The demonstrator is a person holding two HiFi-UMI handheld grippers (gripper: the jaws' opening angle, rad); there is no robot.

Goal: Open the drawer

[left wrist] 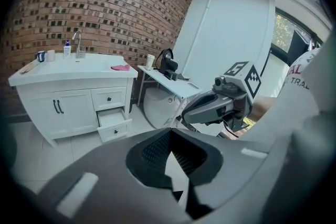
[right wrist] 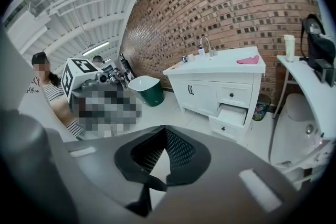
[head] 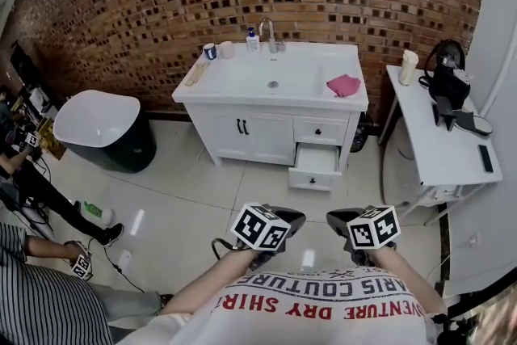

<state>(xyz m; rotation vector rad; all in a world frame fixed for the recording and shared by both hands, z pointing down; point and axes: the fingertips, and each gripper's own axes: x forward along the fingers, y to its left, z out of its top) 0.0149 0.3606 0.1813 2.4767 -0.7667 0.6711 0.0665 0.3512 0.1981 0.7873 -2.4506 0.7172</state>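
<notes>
A white vanity cabinet (head: 246,133) stands against the brick wall. Its lower right drawer (head: 315,167) is pulled out, and the small drawer above it (head: 320,131) is closed. The open drawer also shows in the left gripper view (left wrist: 113,123) and the right gripper view (right wrist: 231,118). My left gripper (head: 295,216) and right gripper (head: 335,216) hang side by side close to my chest, well back from the cabinet across the tiled floor. Both have their jaws together with nothing between them, in the left gripper view (left wrist: 170,129) and the right gripper view (right wrist: 165,127).
A dark green tub with a white rim (head: 105,129) stands left of the cabinet. A white side table (head: 440,141) with a cup and a black device is at the right. A pink cloth (head: 344,85) lies by the sink. People sit at the left; a green bottle (head: 95,212) lies on the floor.
</notes>
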